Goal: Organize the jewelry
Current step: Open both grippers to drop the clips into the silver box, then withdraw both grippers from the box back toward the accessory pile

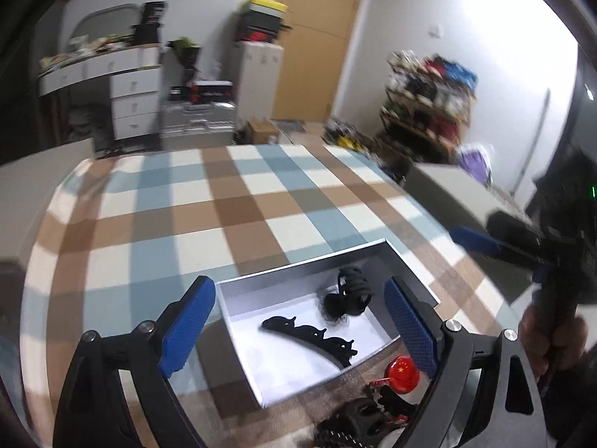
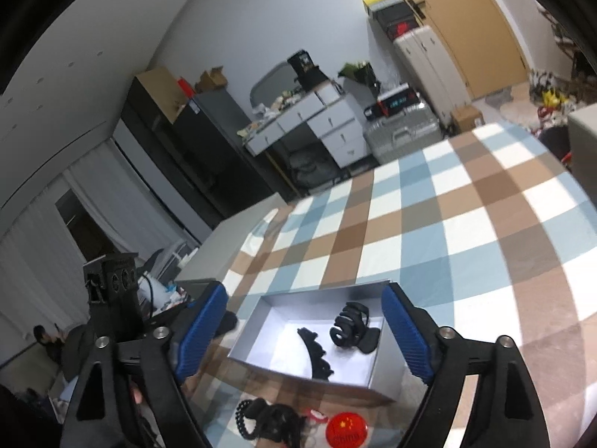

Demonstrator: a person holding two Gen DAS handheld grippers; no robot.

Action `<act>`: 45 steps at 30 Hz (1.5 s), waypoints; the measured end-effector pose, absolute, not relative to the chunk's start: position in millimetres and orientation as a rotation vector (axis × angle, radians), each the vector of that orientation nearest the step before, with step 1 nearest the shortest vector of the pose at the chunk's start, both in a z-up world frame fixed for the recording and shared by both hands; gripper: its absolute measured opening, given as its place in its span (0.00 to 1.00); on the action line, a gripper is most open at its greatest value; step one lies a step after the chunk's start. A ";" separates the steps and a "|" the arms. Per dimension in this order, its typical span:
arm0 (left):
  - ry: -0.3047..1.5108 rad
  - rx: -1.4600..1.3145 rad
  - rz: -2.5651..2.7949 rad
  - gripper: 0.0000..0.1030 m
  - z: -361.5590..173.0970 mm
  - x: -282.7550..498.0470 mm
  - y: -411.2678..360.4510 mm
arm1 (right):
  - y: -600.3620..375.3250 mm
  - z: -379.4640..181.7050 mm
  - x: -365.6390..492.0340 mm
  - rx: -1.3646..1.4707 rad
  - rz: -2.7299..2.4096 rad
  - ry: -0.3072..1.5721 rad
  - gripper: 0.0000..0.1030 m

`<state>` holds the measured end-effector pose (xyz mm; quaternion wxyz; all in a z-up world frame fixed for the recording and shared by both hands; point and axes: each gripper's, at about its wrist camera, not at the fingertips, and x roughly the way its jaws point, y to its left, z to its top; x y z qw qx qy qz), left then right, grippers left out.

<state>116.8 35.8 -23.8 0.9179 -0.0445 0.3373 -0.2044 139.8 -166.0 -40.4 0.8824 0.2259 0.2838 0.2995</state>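
Both grippers, left gripper (image 1: 298, 328) and right gripper (image 2: 306, 332), hang spread and empty over the checked table (image 2: 466, 224). The grey box (image 2: 377, 382) already holds a claw clip (image 2: 349, 326) and a barrette (image 2: 317, 354). Apparently mid-sort: next, pinching the red badge (image 2: 345, 433) or black beads (image 2: 244, 416) lying just outside.

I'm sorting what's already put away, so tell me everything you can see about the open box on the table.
The box is a shallow, lidless rectangular tray, grey-silver on its outer walls and white inside, cardboard by the look of it. It sits flat on the checked tablecloth, skewed to the pattern's lines. Inside lie two black hair pieces: a claw clip towards the far side and a long curved comb-like clip nearer the front. A red badge and more black accessories lie outside, beside its near wall. Neither tool touches it.
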 end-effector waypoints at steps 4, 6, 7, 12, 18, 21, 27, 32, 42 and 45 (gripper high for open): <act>0.627 -0.090 -0.315 0.89 -17.7 98.7 41.1 | -167.6 -34.4 122.2 0.427 0.593 0.553 0.93; 0.546 -0.105 -0.274 0.89 -12.3 83.8 44.9 | -166.8 -32.4 111.6 0.399 0.571 0.528 0.96; 0.523 -0.106 -0.250 0.90 -10.3 78.9 45.7 | -165.8 -31.3 106.5 0.383 0.556 0.515 0.97; 0.471 -0.073 -0.140 0.95 -3.1 61.4 41.4 | -155.0 -26.1 78.6 0.291 0.509 0.445 1.00; 0.441 -0.024 -0.074 0.99 -3.6 42.9 32.0 | -146.5 -23.6 49.8 0.223 0.483 0.379 1.00; 0.444 -0.010 -0.067 0.99 -4.6 34.1 29.9 | -142.5 -25.2 38.8 0.197 0.478 0.378 1.00; 0.501 -0.019 -0.080 0.99 -14.0 22.8 29.5 | -142.0 -33.7 23.0 0.165 0.438 0.394 1.00; 0.615 -0.039 -0.077 0.99 -31.7 12.9 36.5 | -142.9 -52.9 15.7 0.153 0.410 0.434 1.00; 0.747 -0.078 -0.139 0.98 -67.5 3.4 36.8 | -129.4 -74.0 -1.3 0.086 0.371 0.459 1.00; 0.762 -0.091 -0.164 0.98 -71.2 4.8 37.0 | -129.1 -79.0 -4.9 0.103 0.367 0.474 1.00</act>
